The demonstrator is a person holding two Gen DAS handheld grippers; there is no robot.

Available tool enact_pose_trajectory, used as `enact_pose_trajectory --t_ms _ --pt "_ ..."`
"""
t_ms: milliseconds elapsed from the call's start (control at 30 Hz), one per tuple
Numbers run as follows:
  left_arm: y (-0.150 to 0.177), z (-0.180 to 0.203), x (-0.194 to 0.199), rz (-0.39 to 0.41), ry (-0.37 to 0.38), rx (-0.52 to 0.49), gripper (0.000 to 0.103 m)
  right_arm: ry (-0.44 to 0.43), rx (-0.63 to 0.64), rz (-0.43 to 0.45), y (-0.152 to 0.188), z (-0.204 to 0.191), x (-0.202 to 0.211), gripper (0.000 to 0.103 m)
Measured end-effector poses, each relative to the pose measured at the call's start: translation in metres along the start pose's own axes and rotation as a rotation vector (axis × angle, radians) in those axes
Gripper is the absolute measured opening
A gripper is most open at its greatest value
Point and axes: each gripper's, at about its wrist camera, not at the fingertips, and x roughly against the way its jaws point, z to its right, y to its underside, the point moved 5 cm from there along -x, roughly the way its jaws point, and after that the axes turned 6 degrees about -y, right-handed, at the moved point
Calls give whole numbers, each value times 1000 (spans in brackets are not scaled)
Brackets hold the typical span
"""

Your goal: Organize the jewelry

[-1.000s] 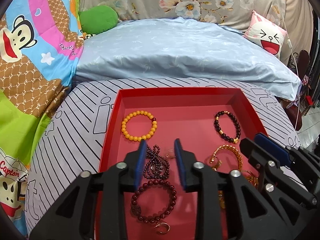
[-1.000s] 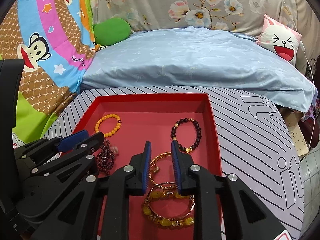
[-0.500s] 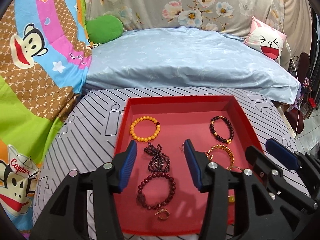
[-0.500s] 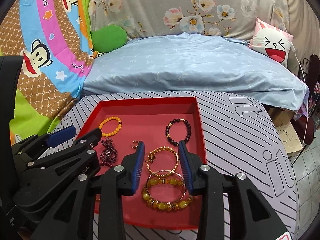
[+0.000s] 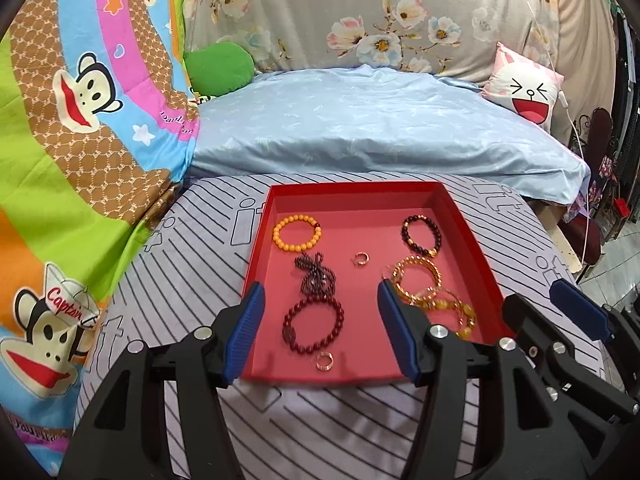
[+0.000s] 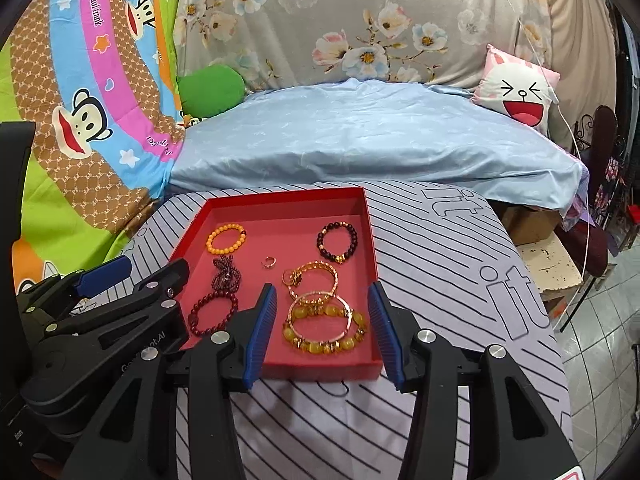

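A red tray (image 5: 476, 248) (image 6: 370, 240) lies on the striped cloth and holds jewelry. In it are an orange bead bracelet (image 5: 297, 233) (image 6: 226, 237), a dark bead bracelet (image 5: 421, 235) (image 6: 337, 241), a dark beaded string (image 5: 316, 276), a maroon bracelet (image 5: 313, 326) (image 6: 213, 312), gold bangles (image 5: 416, 276) (image 6: 320, 308) and two small rings (image 5: 361, 258) (image 5: 324, 361). My left gripper (image 5: 320, 324) is open and empty above the tray's near edge. My right gripper (image 6: 322, 320) is open and empty over the gold bangles.
The striped cloth (image 5: 192, 280) covers a round surface. A light blue bedsheet (image 5: 380, 128) lies behind it, with a green cushion (image 5: 218, 66) and a white face pillow (image 5: 524, 94). A cartoon blanket (image 5: 80, 120) hangs at the left. Tiled floor (image 6: 600, 340) is at the right.
Both grippers have pulled back from the tray toward me and opened wider. The jewelry has stayed in place.
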Motion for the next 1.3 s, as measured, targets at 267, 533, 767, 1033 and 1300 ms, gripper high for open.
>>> enact_pose_trajectory --t_ms 267,533,767,1033,1300 --pt "23 -1 24 -3 -7 -3 61 3 -14 -11 21 1 25 52" --pt "46 -5 26 -34 -21 8 68 32 13 -30 39 -3 31 52" --pt "59 -10 26 -44 -47 15 76 42 24 -48 52 -5 32 53" --pt "67 -19 24 -51 -66 32 85 50 24 -55 59 -7 32 60" --pt "75 -30 20 -65 -84 52 92 73 23 -62 64 -5 30 74"
